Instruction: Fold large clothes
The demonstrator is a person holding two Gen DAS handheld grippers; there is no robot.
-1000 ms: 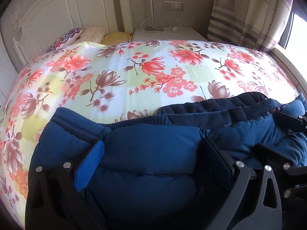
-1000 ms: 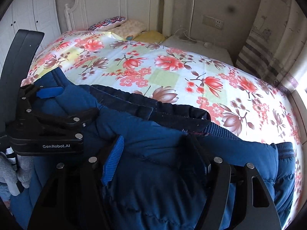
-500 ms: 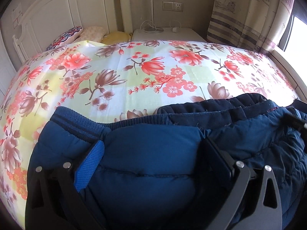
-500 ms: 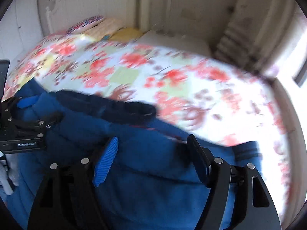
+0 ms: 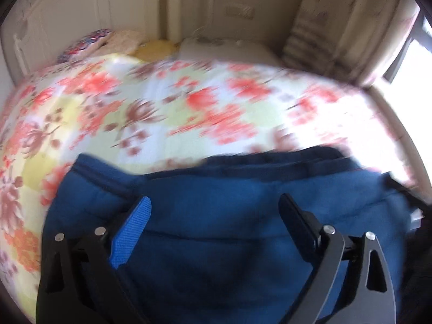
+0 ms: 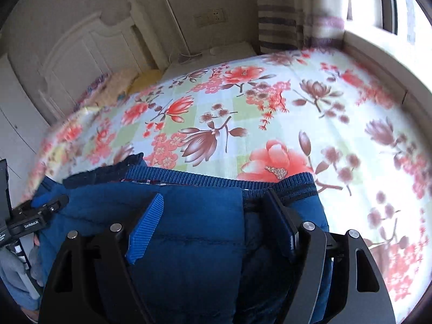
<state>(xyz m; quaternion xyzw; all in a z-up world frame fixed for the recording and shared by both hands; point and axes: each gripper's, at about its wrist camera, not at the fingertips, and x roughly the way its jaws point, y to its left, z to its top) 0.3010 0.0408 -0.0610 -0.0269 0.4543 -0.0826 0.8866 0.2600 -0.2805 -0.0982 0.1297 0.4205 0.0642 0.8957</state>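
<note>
A blue padded jacket (image 5: 216, 256) lies at the near edge of a bed with a floral sheet (image 5: 162, 108). My left gripper (image 5: 214, 216) hovers over the jacket's left part. Its jaws are wide and closing, with fabric beneath and between them, and the pads are not pressing on it. My right gripper (image 6: 213, 216) stands open over the jacket (image 6: 194, 243) near its right end. The ribbed hem (image 6: 216, 179) runs just ahead of its fingertips. The left gripper's body (image 6: 27, 225) shows at the left edge of the right wrist view.
A white headboard (image 6: 89, 54) with pillows (image 5: 127, 40) stands at the far end of the bed. Beside it are a white nightstand (image 5: 229, 48) and a striped curtain (image 6: 280, 21). A window ledge (image 6: 378, 54) runs along the right side. The floral sheet (image 6: 243, 121) stretches beyond the jacket.
My right gripper has slid right along the jacket, away from the left one, and rolled; the jacket's right edge is now close by it. The left gripper has lifted a little.
</note>
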